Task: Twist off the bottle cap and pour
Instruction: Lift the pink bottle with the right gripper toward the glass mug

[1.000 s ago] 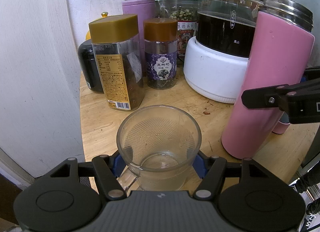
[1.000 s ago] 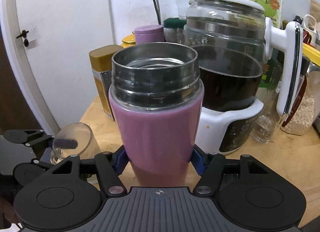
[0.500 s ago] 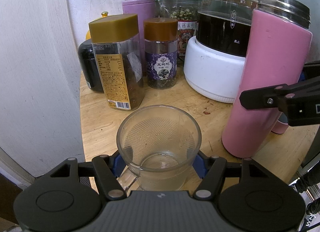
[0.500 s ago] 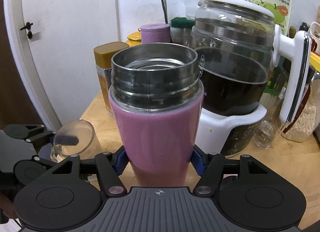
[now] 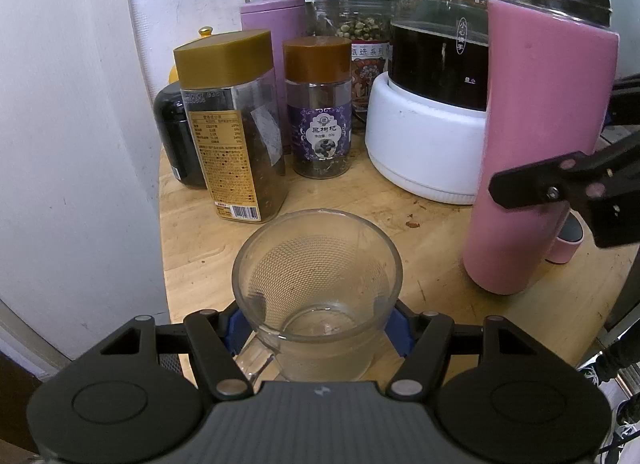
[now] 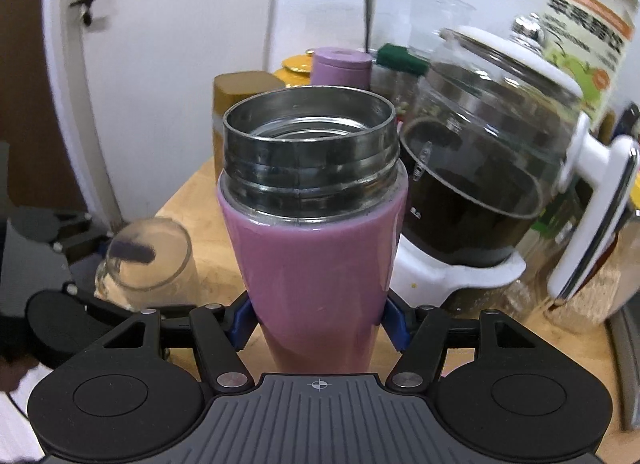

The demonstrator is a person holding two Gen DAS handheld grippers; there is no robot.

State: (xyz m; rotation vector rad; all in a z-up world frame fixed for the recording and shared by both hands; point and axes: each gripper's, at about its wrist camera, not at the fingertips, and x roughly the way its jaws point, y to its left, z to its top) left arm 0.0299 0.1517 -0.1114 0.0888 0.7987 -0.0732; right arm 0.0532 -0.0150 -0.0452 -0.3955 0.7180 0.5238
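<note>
Pink bottle (image 6: 316, 264), uncapped, stands on the counter (image 5: 344, 200), its lower body pinched by the right tool (image 6: 318, 322); rigid, smooth, probably heavy with liquid. Glass cup (image 5: 318, 284), fragile and slippery, is pinched low by the left tool (image 5: 318, 330).

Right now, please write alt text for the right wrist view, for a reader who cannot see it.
The right gripper clamps an uncapped pink bottle upright, its open steel mouth facing the camera. To its left stands a glass cup held by the left gripper; to its right, a glass kettle of dark liquid.
</note>
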